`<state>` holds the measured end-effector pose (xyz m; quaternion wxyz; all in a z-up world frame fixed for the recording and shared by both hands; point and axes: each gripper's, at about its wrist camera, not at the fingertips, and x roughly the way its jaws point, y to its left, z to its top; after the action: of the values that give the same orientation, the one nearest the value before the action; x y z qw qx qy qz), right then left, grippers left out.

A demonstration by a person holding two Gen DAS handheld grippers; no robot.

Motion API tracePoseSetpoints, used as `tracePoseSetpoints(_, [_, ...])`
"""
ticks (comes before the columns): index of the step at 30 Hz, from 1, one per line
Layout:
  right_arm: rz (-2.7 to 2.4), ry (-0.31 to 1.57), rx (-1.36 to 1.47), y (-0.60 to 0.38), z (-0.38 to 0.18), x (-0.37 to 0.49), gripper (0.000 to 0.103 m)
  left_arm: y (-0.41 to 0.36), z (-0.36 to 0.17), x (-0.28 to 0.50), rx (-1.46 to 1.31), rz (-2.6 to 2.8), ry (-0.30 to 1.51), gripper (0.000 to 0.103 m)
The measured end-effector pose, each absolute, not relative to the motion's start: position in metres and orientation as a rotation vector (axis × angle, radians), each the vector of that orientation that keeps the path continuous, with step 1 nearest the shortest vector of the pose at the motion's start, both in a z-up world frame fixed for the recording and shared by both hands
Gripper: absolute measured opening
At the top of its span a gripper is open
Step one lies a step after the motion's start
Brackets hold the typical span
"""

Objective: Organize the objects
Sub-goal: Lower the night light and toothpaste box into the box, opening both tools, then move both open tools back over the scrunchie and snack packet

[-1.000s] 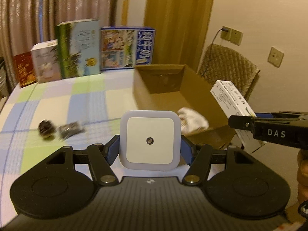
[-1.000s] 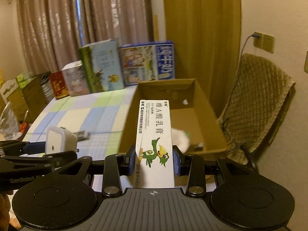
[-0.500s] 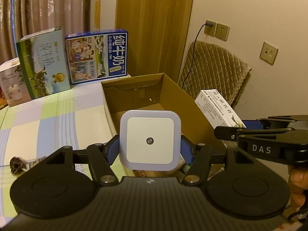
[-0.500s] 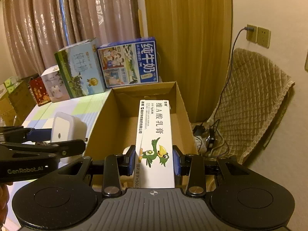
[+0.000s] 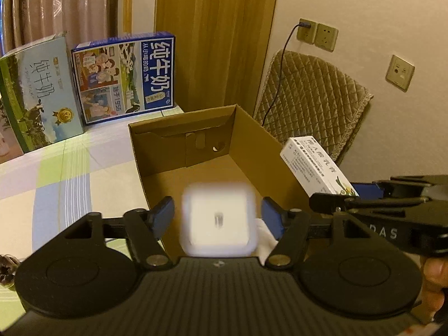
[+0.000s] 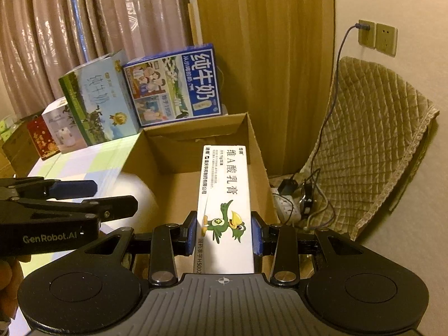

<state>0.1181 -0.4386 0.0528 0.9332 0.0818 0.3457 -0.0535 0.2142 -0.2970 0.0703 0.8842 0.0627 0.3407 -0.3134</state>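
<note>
Left tool (image 5: 218, 218) spread wide, blue pads clear of the white night light (image 5: 218, 224), which shows blurred between them over the open cardboard box (image 5: 252, 145); whether anything touches it cannot be told. Something white (image 5: 266, 238) in the box just beside it, partly hidden. Right tool (image 6: 224, 232) clenched on a long white medicine carton (image 6: 224, 196) with a green bird printed on it, pads pressed to both long sides, far end reaching over the box's right part. In the left view, same carton (image 5: 316, 165) angled above the box's right wall. Box standing at the right end of the checked surface (image 5: 70, 184). Along the back edge, a blue milk carton (image 5: 126, 78) and a green one (image 5: 36, 89), upright, side by side. Quilted chair (image 6: 372, 145) near the wall, cable (image 6: 336, 84) running down from a wall socket (image 6: 366, 33). Small dark thing (image 5: 5, 268) at the left edge, too cropped to name.
</note>
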Motion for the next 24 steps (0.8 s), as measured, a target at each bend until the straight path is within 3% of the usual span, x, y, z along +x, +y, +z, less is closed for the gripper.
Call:
tracePoseSetpoints(10, [-0.060,0.707,0.217,-0.440,0.046,0.138,0.036,-0.272,0.076,0.220,0.125,-0.601,0.675,0.069])
tracePoseSetpoints(12, [-0.025,0.697,0.257,-0.442,0.045,0.142,0.050,-0.266,0.075,0.219,0.120,-0.593,0.678,0.069])
tracePoseSetpoints(13, [-0.033,0.694,0.273,-0.443,0.045,0.142,0.063,-0.263,0.075,0.218,0.117,-0.588,0.681,0.069])
tracePoseSetpoints(24, [-0.043,0.684,0.265,-0.427,0.062,0.096,0.067,-0.213,0.076,0.185,0.082,-0.539,0.698,0.071])
